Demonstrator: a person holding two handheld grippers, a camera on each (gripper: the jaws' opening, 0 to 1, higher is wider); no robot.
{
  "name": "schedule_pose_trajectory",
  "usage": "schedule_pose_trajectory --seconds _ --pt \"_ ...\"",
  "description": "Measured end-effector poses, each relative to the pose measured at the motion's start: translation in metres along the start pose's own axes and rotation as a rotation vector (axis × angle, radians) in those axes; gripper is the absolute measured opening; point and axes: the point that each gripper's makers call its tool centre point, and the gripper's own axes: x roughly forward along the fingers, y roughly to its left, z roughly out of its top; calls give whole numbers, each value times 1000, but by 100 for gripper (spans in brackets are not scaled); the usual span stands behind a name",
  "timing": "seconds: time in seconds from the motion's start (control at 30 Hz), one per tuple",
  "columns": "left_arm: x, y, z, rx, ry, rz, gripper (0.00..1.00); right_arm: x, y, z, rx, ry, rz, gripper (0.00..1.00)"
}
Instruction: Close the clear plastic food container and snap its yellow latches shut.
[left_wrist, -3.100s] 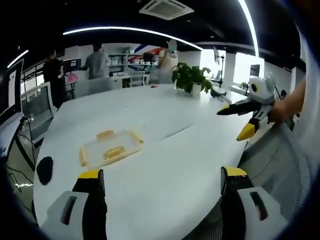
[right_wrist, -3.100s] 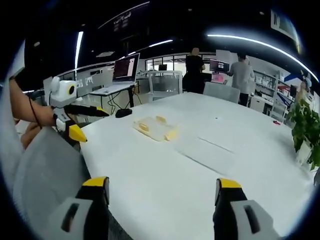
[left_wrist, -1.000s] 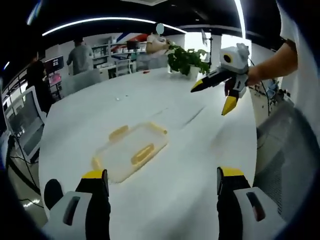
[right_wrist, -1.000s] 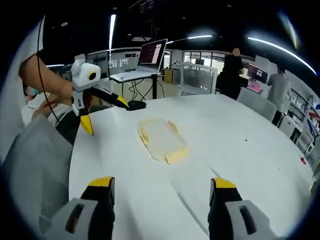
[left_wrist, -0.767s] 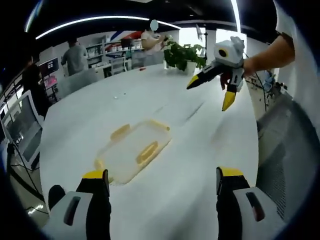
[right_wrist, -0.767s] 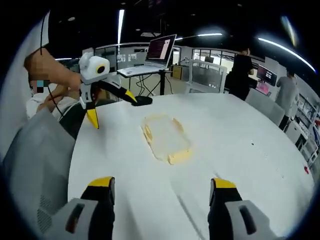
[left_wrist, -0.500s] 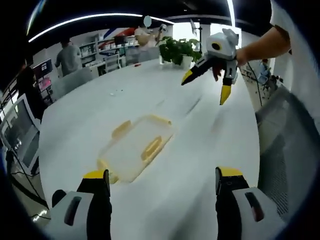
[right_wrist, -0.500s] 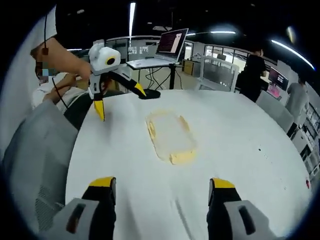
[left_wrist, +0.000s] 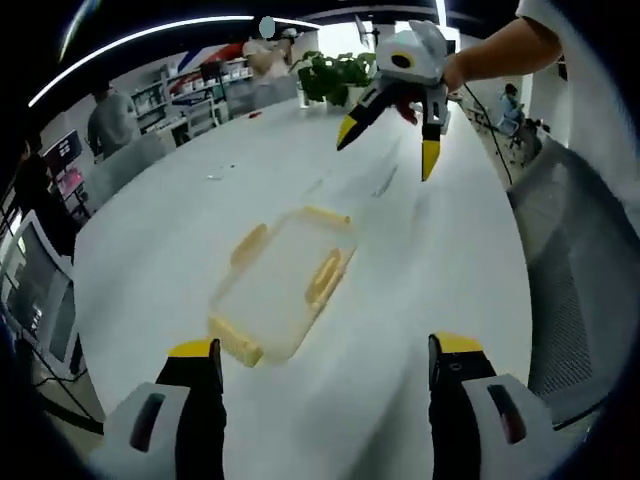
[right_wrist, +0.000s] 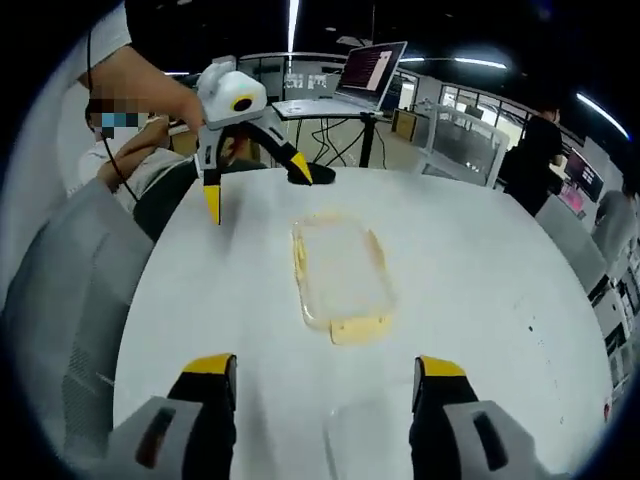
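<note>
Lying flat on the white tabletop (left_wrist: 150, 240), the clear plastic food container (left_wrist: 283, 283) sits between both grippers, touched by neither. Yellow latches (left_wrist: 324, 277) show along its edges. Left gripper (left_wrist: 318, 362): jaws spread wide, nothing held, hovering near the container's short end. Right gripper (right_wrist: 324, 372): jaws likewise released and empty, above the opposite end. A potted plant (left_wrist: 333, 72) stands at the far tabletop edge; a laptop (right_wrist: 368, 72) sits on a stand beyond the tabletop.

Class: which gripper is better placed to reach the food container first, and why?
Neither clearly: the left gripper and the right gripper both hang open above the table, short of the container. A marginal call.
</note>
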Motion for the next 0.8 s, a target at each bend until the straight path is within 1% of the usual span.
schedule_pose_trajectory --seconds 0.13,0.27,0.47,0.57,0.6,0.63,0.67,0.8 --pt "2 8 3 28 6 -9 83 5 -9 7 -1 -2 9 71" --pt "4 18 3 49 15 -15 83 12 -12 9 -29 18 18 71" --pt "8 33 -7 104 70 -25 82 23 -16 12 -55 46 43 71" --pt "10 39 -8 126 85 -32 81 29 -21 10 -62 69 49 71" --pt "11 41 -9 144 92 -32 81 30 -22 10 -61 69 50 71" --pt "13 42 -12 177 115 -46 82 32 -23 10 -58 69 55 71" --pt "14 43 -14 191 132 -54 81 33 -23 10 -59 74 57 72" --pt "19 46 -13 219 140 -75 80 41 -25 8 -81 97 66 71"
